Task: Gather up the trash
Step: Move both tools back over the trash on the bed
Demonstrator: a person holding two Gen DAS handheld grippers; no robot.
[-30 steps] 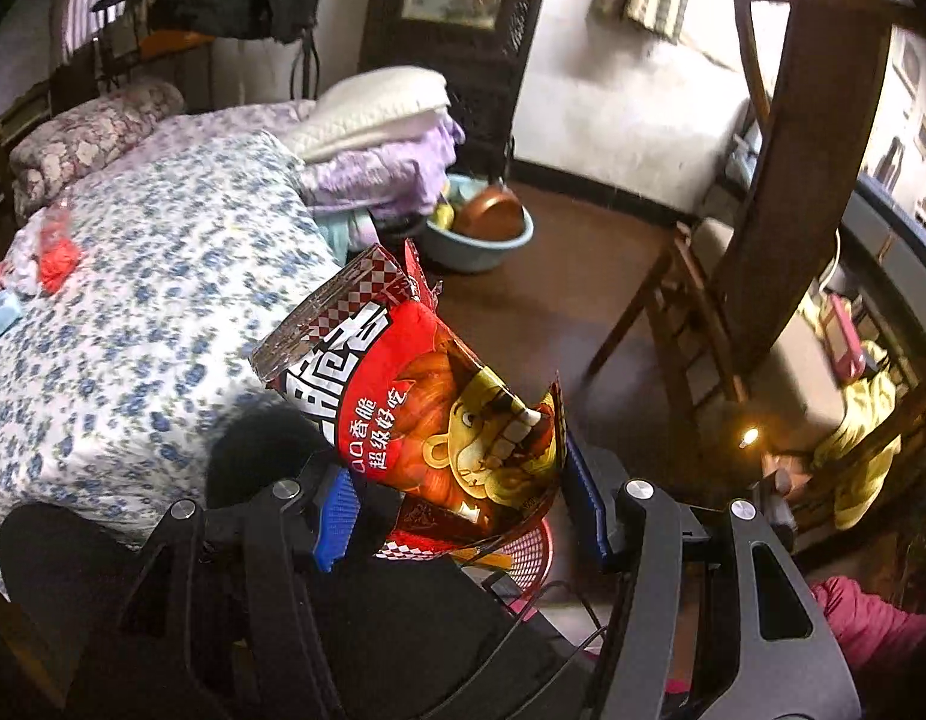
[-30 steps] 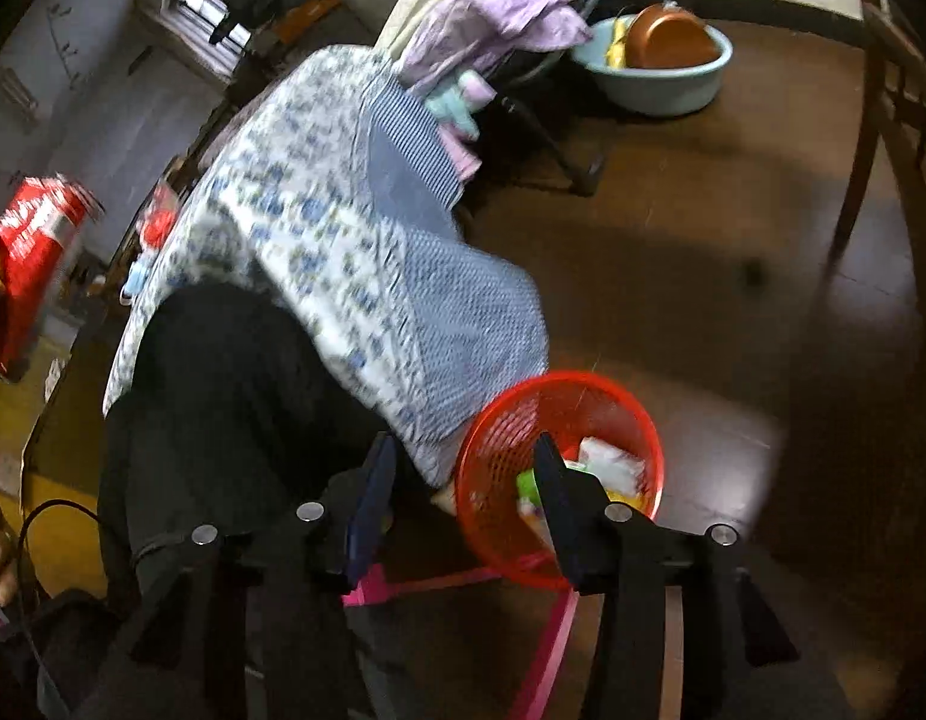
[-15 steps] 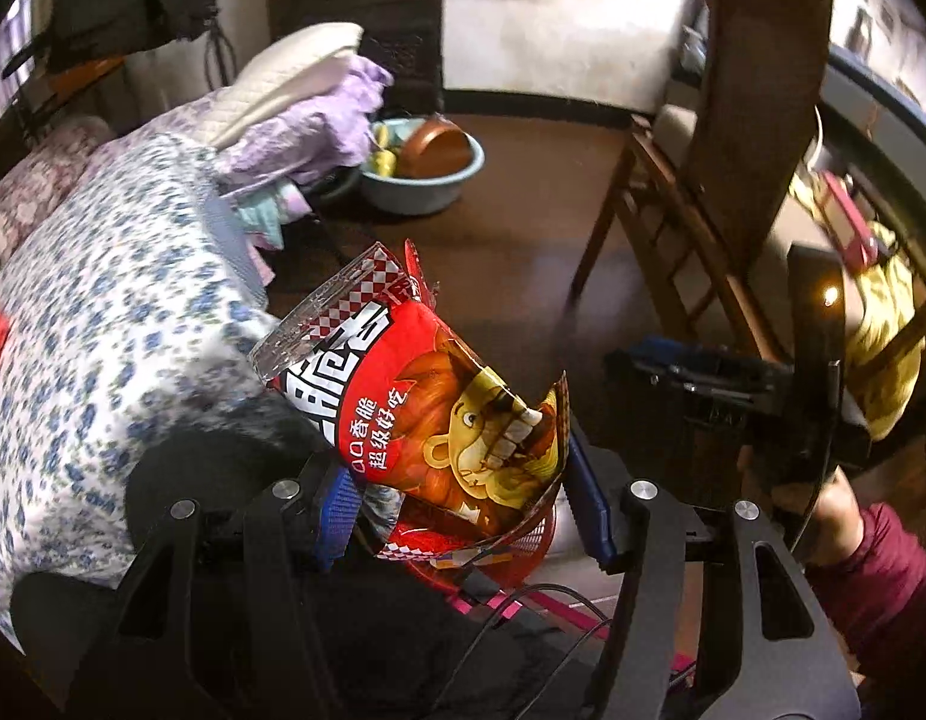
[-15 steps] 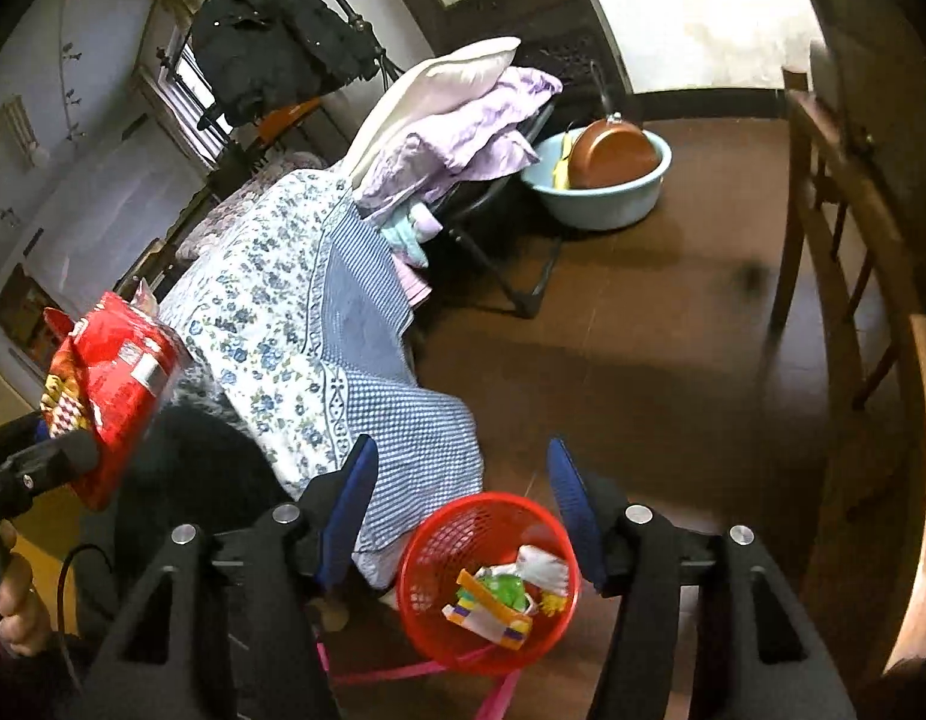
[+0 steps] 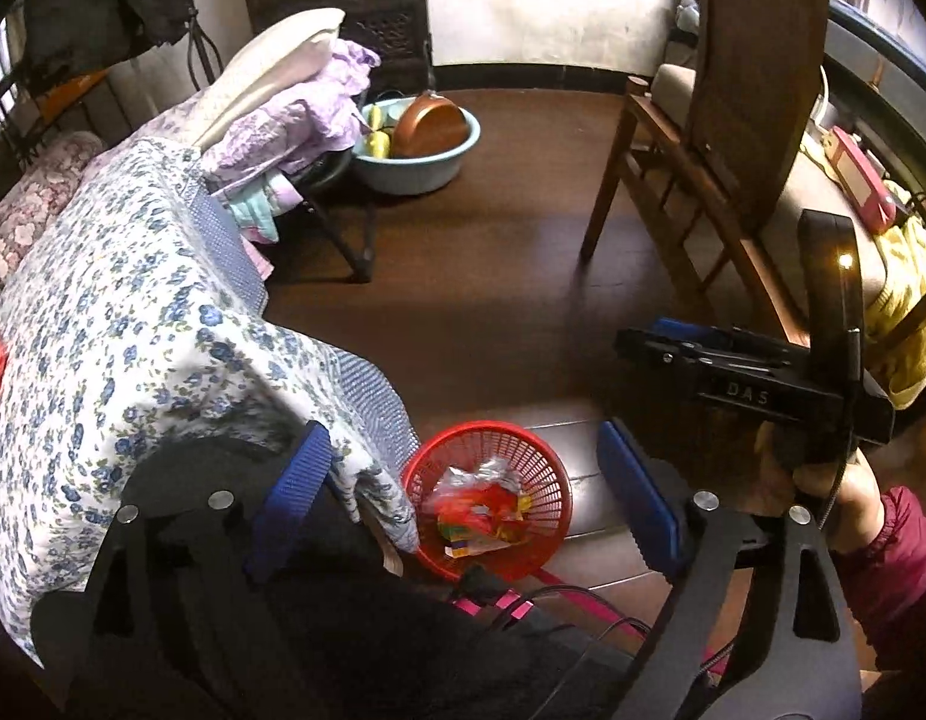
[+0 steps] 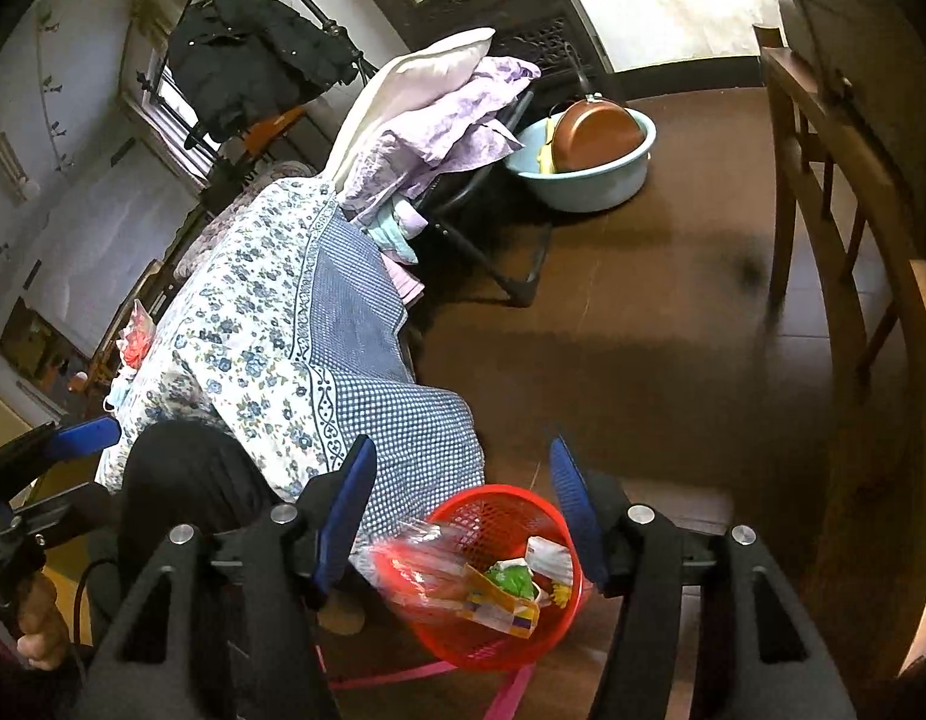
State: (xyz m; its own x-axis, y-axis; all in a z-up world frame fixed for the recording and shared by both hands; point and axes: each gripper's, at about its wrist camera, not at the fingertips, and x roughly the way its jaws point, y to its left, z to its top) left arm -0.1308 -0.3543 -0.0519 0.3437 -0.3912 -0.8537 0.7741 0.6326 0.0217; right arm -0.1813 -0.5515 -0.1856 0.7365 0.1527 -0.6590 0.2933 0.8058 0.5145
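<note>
Both open and empty: left hand-held gripper (image 5: pixel 463 492), right hand-held gripper (image 6: pixel 463 510). Next, best reaching for red crumpled wrapper (image 6: pixel 136 339) near bed's (image 6: pixel 253 324) far edge, then dropping squarely above red plastic mesh basket (image 5: pixel 541 474).

Both wrist cameras look steeply down from above, close over the red basket (image 5: pixel 487 498) (image 6: pixel 505 570); both share floor (image 5: pixel 493 300), bed (image 5: pixel 133 330) and far basin (image 6: pixel 583 174).

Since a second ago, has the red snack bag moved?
Yes. It left the left gripper, whose fingers now stand open, and dropped down into the red mesh basket on the floor; the crinkled red snack bag lies there among other wrappers.
</note>
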